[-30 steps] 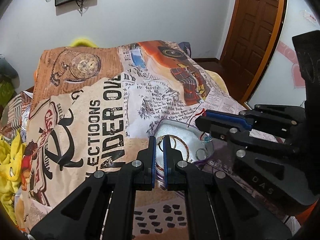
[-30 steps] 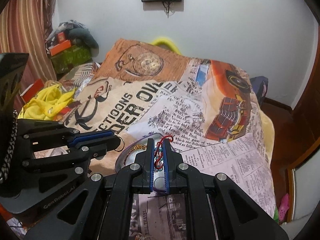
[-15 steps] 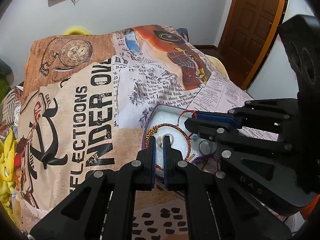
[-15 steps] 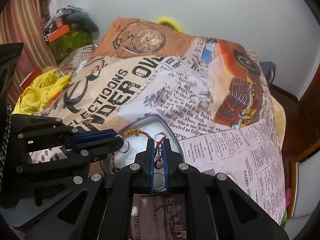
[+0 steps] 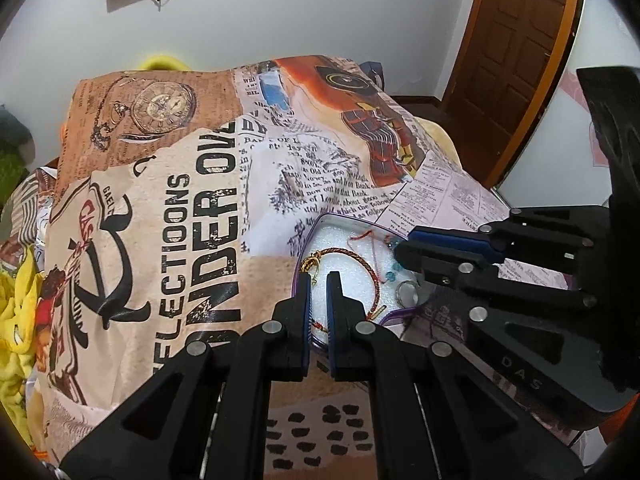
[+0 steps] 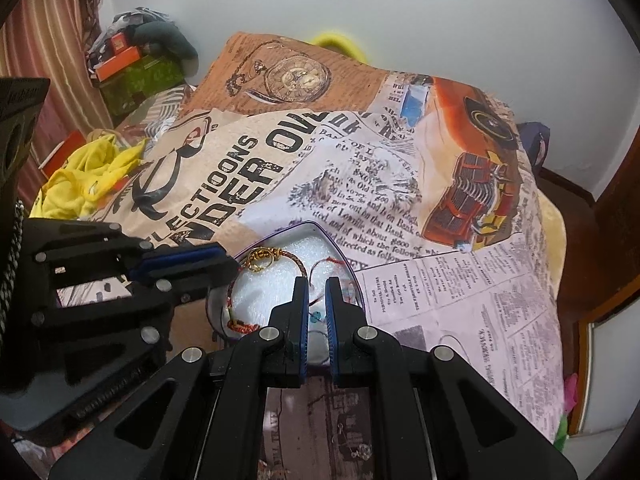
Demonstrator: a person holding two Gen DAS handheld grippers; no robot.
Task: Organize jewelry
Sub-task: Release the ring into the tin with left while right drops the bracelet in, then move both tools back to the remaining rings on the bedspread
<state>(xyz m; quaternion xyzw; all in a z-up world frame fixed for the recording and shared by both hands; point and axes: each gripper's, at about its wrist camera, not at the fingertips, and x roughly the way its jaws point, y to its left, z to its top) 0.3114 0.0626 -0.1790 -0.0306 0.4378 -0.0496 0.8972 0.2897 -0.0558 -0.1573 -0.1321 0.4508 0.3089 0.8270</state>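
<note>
Presently, left view: left gripper (image 5: 318,280) clenched, empty, above the tin (image 5: 316,226) holding a red bracelet (image 5: 360,258). Right view: right gripper (image 6: 317,286) clenched over the tin (image 6: 340,246); red thread (image 6: 334,262) possibly touching.

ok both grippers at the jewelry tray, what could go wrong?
1. The red thread bracelet lies at the tips of the shut right gripper; pulling away could snag it and drag it off the tray.
2. The left gripper crowds that tray too; the two could collide.
3. The tray sits on a soft bedspread; pressing might tip it.
</note>
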